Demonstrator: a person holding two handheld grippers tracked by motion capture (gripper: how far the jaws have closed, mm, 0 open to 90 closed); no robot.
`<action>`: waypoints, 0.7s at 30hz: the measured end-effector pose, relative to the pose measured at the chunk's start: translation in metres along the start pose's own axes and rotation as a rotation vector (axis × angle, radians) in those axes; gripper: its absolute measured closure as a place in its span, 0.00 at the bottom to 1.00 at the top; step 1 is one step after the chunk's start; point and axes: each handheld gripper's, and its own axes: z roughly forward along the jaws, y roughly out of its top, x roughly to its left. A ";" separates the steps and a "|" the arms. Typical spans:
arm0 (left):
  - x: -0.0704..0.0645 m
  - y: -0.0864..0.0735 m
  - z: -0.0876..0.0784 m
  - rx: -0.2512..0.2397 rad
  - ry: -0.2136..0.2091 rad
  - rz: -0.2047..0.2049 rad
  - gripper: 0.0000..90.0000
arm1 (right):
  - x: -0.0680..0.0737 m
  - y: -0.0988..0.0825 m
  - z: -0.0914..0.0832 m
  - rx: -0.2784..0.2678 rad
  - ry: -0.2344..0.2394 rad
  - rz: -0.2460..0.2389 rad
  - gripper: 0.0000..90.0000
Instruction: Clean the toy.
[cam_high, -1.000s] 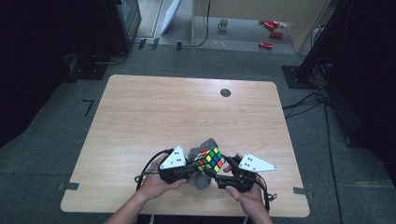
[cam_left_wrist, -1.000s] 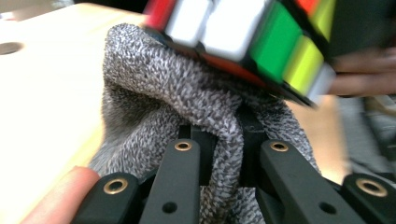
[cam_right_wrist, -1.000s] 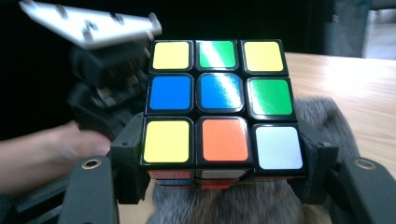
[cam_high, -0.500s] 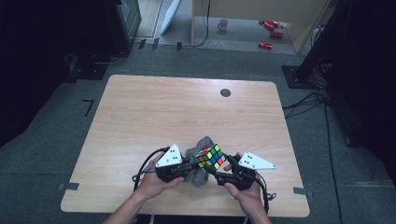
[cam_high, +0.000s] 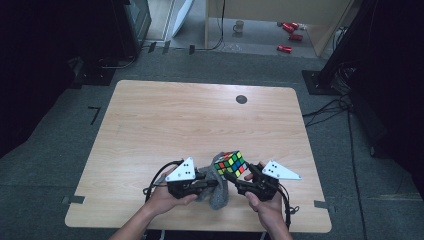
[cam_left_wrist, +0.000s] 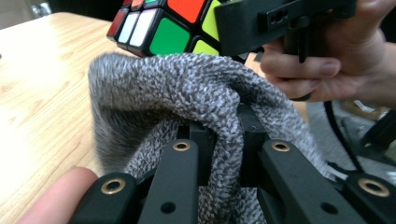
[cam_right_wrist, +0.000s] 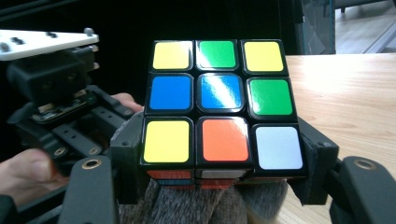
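Little has shifted since a second ago: near the surface's front edge, my right gripper's fingers clasp the Rubik's cube directly above the grey knitted cloth pinched by my left gripper's clenched fingers; no writing legible.

A scrambled puzzle cube with coloured squares on black edges is held tilted above the near desk edge. A grey knitted cloth is bunched just beneath it, touching its underside and draping down.
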 end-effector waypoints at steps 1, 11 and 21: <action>0.003 0.000 -0.001 -0.008 0.027 -0.031 0.91 | -0.001 -0.001 0.000 -0.001 0.001 0.004 0.38; 0.004 0.000 -0.004 -0.013 -0.002 -0.028 0.91 | 0.000 0.000 0.000 -0.002 0.014 0.003 0.38; 0.005 0.000 -0.002 -0.004 -0.040 -0.081 0.89 | 0.000 -0.002 0.003 0.001 0.024 0.002 0.38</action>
